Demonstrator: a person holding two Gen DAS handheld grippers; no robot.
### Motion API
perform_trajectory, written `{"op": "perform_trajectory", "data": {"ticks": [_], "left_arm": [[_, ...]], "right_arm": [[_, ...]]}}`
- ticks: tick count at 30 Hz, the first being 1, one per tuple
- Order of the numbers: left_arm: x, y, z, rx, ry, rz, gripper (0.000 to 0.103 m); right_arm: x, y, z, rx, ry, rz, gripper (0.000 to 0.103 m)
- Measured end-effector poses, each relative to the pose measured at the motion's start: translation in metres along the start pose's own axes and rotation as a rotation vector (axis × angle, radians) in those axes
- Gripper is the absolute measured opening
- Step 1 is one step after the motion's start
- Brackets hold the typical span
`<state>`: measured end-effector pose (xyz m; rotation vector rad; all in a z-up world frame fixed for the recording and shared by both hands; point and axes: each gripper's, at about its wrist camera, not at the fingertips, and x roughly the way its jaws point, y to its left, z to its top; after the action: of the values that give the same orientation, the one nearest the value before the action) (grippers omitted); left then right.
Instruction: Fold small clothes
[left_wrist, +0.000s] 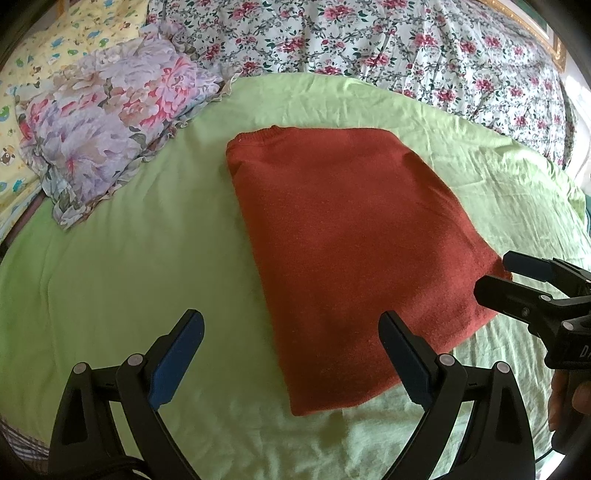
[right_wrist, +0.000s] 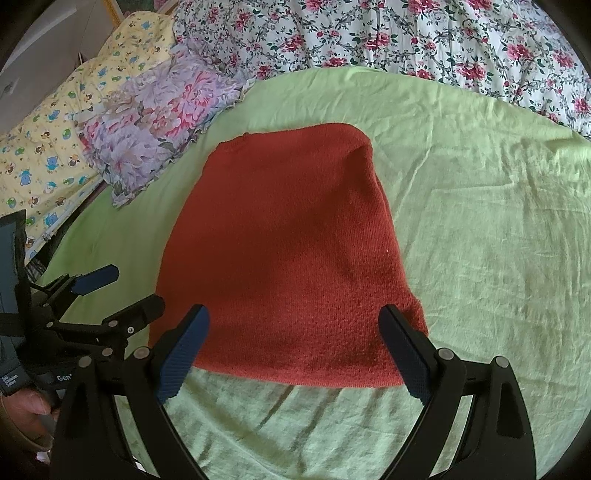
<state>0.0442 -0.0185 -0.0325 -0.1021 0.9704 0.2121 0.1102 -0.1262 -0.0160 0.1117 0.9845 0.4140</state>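
A rust-red knitted garment (left_wrist: 343, 236) lies folded into a long rectangle on the light green sheet (left_wrist: 129, 266); the right wrist view shows the same garment (right_wrist: 288, 251). My left gripper (left_wrist: 291, 354) is open, hovering over the garment's near left corner with nothing between its fingers. My right gripper (right_wrist: 295, 350) is open above the garment's near hem. In the left wrist view the right gripper (left_wrist: 498, 273) appears at the garment's right corner. The left gripper (right_wrist: 125, 291) shows at the left of the right wrist view, beside the garment.
A lilac flowered pillow (left_wrist: 107, 122) lies at the far left on the sheet, with a yellow animal-print pillow (left_wrist: 48, 44) behind it. A white quilt with red roses (left_wrist: 406, 48) covers the far side. A person's hand (right_wrist: 26, 410) holds the left tool.
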Motion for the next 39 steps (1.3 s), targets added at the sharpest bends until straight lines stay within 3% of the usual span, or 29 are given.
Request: {"op": "perform_trajectory", "data": {"ticks": [39], "left_arm": [[0.0019,0.0035,0.0066,0.011,0.0,-0.011,0.096]], "right_arm": [[-0.0012,-0.0001,0.004,0.011,-0.006,0.001,0.093]]}}
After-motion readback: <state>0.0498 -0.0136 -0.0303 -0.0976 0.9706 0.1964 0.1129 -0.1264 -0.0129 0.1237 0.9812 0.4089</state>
